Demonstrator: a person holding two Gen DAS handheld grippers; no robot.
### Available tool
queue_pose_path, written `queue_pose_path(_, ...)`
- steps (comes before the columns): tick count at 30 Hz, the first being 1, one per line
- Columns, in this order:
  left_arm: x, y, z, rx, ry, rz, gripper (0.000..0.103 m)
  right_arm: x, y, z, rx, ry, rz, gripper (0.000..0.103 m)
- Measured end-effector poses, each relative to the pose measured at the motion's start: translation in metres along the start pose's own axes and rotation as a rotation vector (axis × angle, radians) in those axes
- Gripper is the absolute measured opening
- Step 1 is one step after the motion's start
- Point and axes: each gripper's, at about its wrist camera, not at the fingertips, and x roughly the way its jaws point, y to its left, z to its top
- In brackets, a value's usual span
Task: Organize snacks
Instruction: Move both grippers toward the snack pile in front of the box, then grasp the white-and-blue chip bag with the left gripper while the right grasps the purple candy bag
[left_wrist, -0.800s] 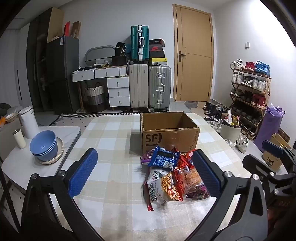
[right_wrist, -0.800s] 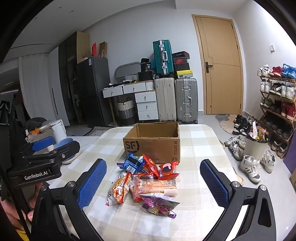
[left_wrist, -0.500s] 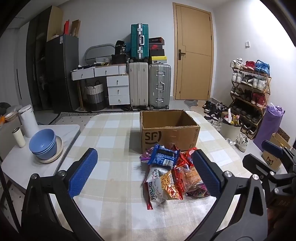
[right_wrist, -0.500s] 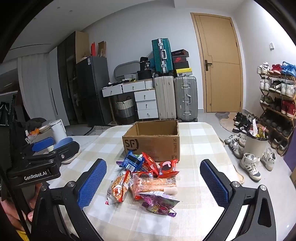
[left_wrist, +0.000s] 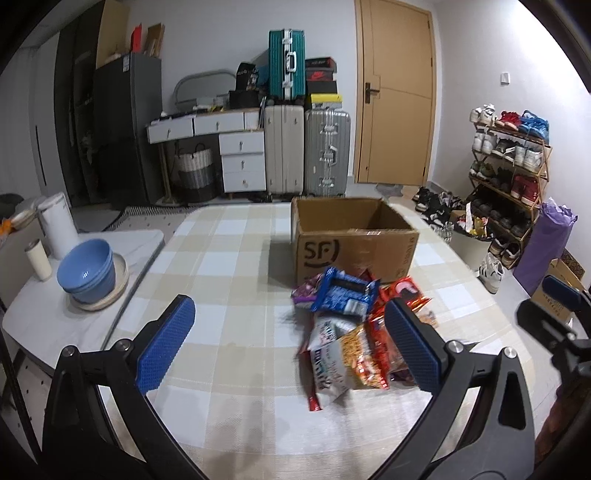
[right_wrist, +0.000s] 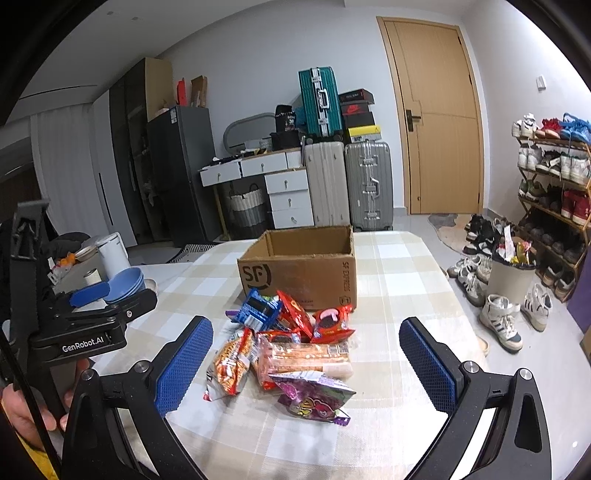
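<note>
Two grippers: left gripper (left_wrist: 286, 341) and right gripper (right_wrist: 304, 363), jaws wide apart, holding nothing.
Cardboard box (right_wrist: 299, 271): open-topped on checked table (left_wrist: 229, 266); visible interior holds nothing.
Snack packets (right_wrist: 286, 345): heaped just before box, outside it.
Blue bowls (left_wrist: 86, 269): stacked on plate, well left of box.

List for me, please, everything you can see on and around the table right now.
cardboard box: one, brown, open, on the table behind the snacks
snack packets: a pile, mostly red, orange, blue and purple, in front of the box
table: one, beige-and-white check cloth
bowls: stacked, blue, on the white side table
suitcases: three, teal, cream and silver, by the far wall
shoe rack: one, by the right wall
left gripper: open, blue pads
right gripper: open, blue pads
</note>
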Motion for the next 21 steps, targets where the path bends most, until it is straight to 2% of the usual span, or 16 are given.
queue_pose_path(3, 0.025, 0.009, -0.009, -0.014, 0.010, -0.011, 0.102, 0.012, -0.006, -0.006, 0.015, 0.026, 0.005, 0.103)
queue_pose_path(5, 0.048, 0.013, -0.015, -0.036, 0.058, -0.057, 0.102, 0.021, -0.011, -0.009, 0.025, 0.044, 0.008, 0.103)
queue_pose_path(7, 0.069, 0.016, -0.015, -0.024, 0.040, -0.105, 0.102, 0.032, -0.015, -0.013, 0.035, 0.062, 0.012, 0.103)
queue_pose_path(9, 0.088, 0.010, -0.025, 0.008, 0.119, -0.145, 0.102, 0.041, -0.018, -0.016, 0.044, 0.077, 0.016, 0.103)
queue_pose_path(12, 0.119, -0.007, -0.037, 0.049, 0.192, -0.172, 0.102, 0.052, -0.024, -0.021, 0.053, 0.093, 0.019, 0.103)
queue_pose_path(17, 0.163, -0.036, -0.059, -0.028, 0.347, -0.255, 0.102, 0.065, -0.038, -0.027, 0.082, 0.117, 0.016, 0.103)
queue_pose_path(18, 0.168, -0.031, -0.065, -0.019, 0.394, -0.237, 0.102, 0.067, -0.040, -0.028, 0.090, 0.121, 0.015, 0.103)
queue_pose_path(19, 0.175, -0.032, -0.068, -0.017, 0.407, -0.231, 0.102, 0.068, -0.043, -0.029, 0.098, 0.127, 0.016, 0.103)
queue_pose_path(21, 0.188, -0.035, -0.071, -0.055, 0.437, -0.268, 0.102, 0.072, -0.047, -0.031, 0.110, 0.136, 0.015, 0.103)
